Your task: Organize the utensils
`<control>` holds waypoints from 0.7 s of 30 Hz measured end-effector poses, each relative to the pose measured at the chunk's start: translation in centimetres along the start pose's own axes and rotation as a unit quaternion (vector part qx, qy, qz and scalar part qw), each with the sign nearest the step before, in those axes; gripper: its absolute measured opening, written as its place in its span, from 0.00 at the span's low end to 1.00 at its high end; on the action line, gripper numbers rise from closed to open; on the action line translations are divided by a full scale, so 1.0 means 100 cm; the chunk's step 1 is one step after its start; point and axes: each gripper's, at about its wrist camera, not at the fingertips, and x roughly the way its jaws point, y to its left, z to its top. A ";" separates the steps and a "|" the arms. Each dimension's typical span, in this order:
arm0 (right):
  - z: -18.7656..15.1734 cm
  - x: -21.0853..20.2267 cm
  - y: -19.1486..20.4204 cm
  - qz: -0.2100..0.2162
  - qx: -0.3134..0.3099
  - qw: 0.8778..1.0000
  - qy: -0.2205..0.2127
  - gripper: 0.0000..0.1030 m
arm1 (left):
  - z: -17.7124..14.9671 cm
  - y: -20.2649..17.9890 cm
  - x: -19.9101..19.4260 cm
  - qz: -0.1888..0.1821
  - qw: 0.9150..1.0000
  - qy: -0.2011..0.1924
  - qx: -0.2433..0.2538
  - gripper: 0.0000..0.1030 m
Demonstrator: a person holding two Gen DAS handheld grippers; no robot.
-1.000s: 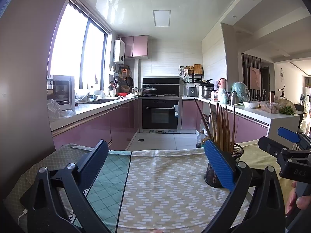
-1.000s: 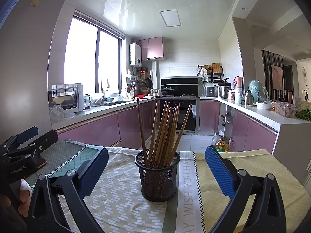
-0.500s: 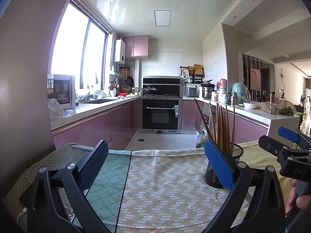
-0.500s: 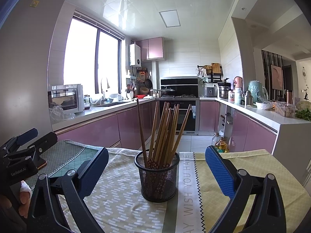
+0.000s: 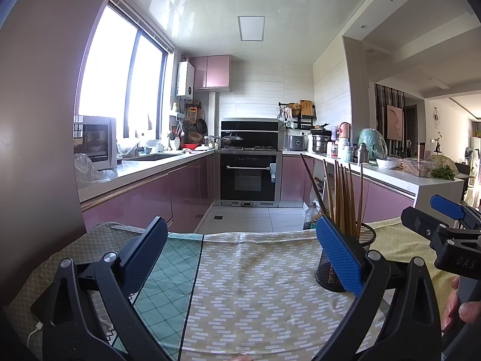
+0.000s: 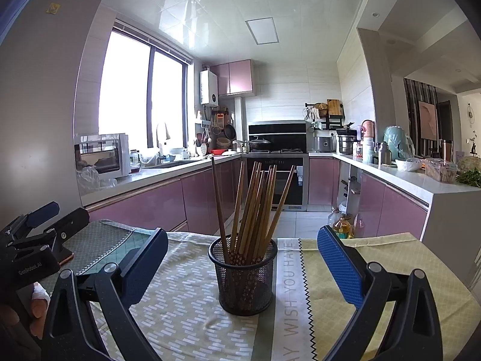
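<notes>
- worktop (image 6: pixel 390 264): covered by patterned cloths, bare of loose utensils as far as both views show; nothing lying flat waiting to be picked up.
- right gripper (image 6: pixel 243 267): jaws spread wide, empty, framing the holder between them without touching; it shows in the left wrist view at about 3 o'clock (image 5: pixel 433 219), well apart from the holder there.
- left gripper (image 5: pixel 240 258): jaws wide apart, nothing held, pointed at bare cloth; the holder sits at its 2 o'clock, partly behind the right-hand finger pad (image 5: pixel 338 255). Also seen in the right wrist view at 9 o'clock (image 6: pixel 51 216).
- mesh holder (image 6: pixel 245 279): black wire cup, upright on the cloth, dead centre in the right wrist view, beside the strip of printed lettering.
- chopsticks (image 6: pixel 255 210): bunch of brown sticks all standing in the holder, long axes near vertical, tips up toward 12 o'clock; fanned a bit, one dark stick leaning to 11 o'clock, one leaning to 1 o'clock, rest bundled near the middle. Lower ends down inside the mesh.
- progress, judged: looks at or near the end. Every visible stick is already in the cup and both grippers are empty. Left to do, if anything: maybe straighten the two leaners; can't tell whether more utensils lie out of frame.
</notes>
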 end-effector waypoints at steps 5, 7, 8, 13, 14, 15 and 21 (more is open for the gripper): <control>0.001 0.000 -0.001 0.001 0.001 1.000 0.000 0.94 | -0.001 -0.001 -0.001 -0.001 1.000 0.001 0.001 0.95; 0.001 0.000 -0.001 0.001 0.001 1.000 0.000 0.94 | 0.000 -0.001 -0.001 -0.001 1.000 0.001 0.000 0.94; 0.001 0.000 -0.001 0.000 0.001 1.000 -0.001 0.94 | 0.000 -0.001 -0.001 0.000 1.000 0.001 0.000 0.94; 0.001 0.000 -0.001 0.000 0.001 1.000 -0.001 0.94 | -0.001 -0.001 -0.001 -0.001 1.000 0.002 0.000 0.94; 0.000 0.000 -0.001 0.000 0.000 1.000 -0.001 0.94 | 0.000 -0.001 -0.001 0.000 1.000 0.002 0.000 0.95; 0.000 -0.001 -0.002 0.000 0.001 1.000 -0.001 0.94 | 0.000 -0.001 -0.001 0.000 1.000 0.001 0.001 0.95; 0.000 -0.001 -0.003 -0.001 0.002 1.000 -0.001 0.94 | 0.000 -0.001 0.000 0.000 1.000 0.002 0.001 0.95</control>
